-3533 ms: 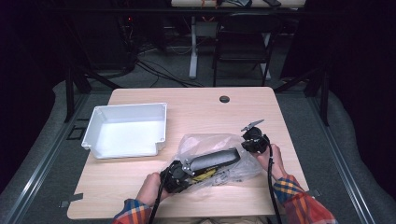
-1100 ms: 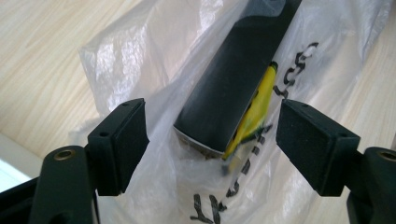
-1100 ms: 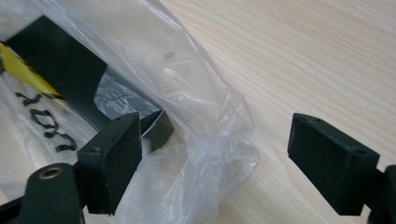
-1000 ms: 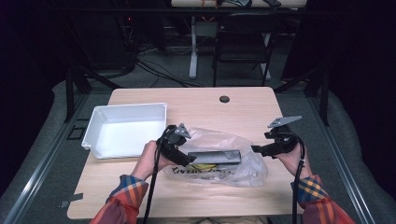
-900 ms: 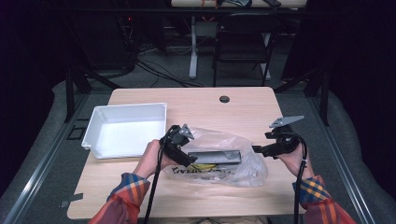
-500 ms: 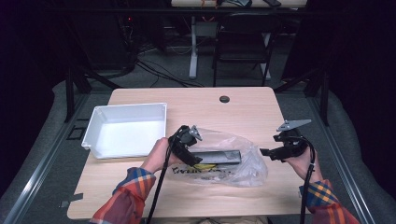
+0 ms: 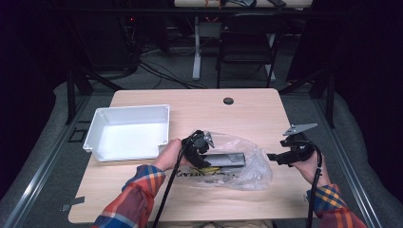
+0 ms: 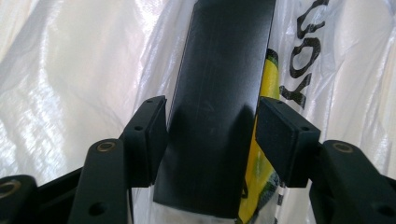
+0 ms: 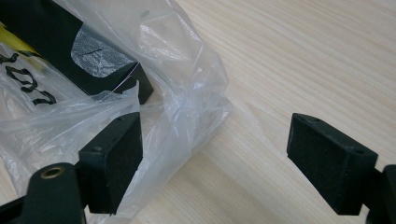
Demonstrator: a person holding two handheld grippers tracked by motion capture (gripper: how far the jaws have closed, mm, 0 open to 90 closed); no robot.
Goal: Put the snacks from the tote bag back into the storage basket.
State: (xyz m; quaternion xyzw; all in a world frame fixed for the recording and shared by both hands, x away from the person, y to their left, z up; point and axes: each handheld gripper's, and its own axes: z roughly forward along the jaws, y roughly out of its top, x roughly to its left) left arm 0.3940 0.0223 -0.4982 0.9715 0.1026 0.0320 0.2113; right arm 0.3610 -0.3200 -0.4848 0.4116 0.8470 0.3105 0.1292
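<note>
While the long black box lies flat inside the clear plastic bag near the front middle of the wooden table, the left gripper has come to its near, left end. In the left gripper view the box runs straight up between the two black jaws, and the pads sit right against its two long sides. The left pad looks to touch the box; the right one is so close that I cannot tell whether a sliver of gap is left. These jaws have just been closing, with the box between them. A yellow printed patch of the bag shows along the box's right edge, beside black lettering.

The right gripper hovers at the bag's right end, apart from the box. In the right gripper view its jaws stand spread wide with nothing held: the left pad is just at the crumpled edge of the bag, the right pad over bare wood. The box's far corner shows through the plastic, up and to the left of that gripper's left jaw.

A white tray sits on the table to the left of the bag, well apart from the box.
</note>
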